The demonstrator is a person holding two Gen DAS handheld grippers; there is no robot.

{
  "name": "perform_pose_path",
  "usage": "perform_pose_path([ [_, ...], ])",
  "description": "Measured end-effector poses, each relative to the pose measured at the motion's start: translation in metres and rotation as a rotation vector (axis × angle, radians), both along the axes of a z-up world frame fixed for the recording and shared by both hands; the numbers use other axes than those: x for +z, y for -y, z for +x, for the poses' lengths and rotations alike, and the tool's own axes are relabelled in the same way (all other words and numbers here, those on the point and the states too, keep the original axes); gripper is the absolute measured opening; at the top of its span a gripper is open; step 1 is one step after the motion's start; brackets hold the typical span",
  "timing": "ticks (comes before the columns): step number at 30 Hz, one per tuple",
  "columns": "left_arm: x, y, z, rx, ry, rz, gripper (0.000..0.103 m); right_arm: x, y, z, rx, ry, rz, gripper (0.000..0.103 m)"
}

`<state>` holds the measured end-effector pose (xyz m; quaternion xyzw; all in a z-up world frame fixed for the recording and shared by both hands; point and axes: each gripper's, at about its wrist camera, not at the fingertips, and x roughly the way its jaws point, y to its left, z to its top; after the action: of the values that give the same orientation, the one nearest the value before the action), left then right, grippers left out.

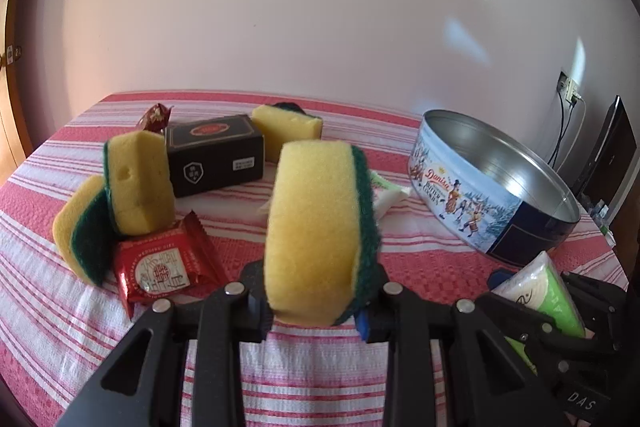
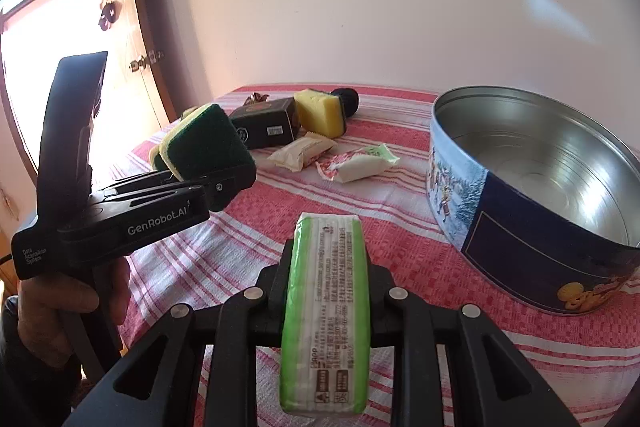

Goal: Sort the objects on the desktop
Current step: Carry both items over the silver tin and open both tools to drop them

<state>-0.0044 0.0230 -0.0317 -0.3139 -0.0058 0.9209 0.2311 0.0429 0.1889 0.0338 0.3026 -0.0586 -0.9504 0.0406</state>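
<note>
Sponge (image 1: 316, 227) sits clamped upright in the left gripper (image 1: 316, 311) (green scourer side right); the right gripper (image 2: 326, 291) pinches a green-edged tissue pack (image 2: 326, 311). Beyond, on the striped cloth (image 2: 400, 247), the open cookie tin (image 2: 500, 247) stands at right.

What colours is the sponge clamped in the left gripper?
The sponge is yellow foam with a dark green scouring layer, clearest in the left wrist view.

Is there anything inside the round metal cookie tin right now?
No, the round metal cookie tin shows only its bare shiny floor and walls in the right wrist view, with nothing lying in it.
</note>
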Motion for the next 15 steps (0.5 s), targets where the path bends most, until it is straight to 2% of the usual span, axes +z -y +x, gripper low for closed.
perform_pose_path([
  [6,0.03,-0.021,0.007,-0.023,-0.097,-0.007,0.03,0.031,-0.031,0.013,-0.102,-0.131,-0.02,0.028],
  [11,0.047,-0.054,0.005,-0.068,-0.171,-0.006,0.03,0.056,-0.062,0.03,-0.249,-0.238,0.039,0.028],
  [15,0.056,-0.085,0.006,-0.114,-0.218,-0.006,0.03,0.067,-0.088,0.037,-0.39,-0.302,0.136,0.028],
])
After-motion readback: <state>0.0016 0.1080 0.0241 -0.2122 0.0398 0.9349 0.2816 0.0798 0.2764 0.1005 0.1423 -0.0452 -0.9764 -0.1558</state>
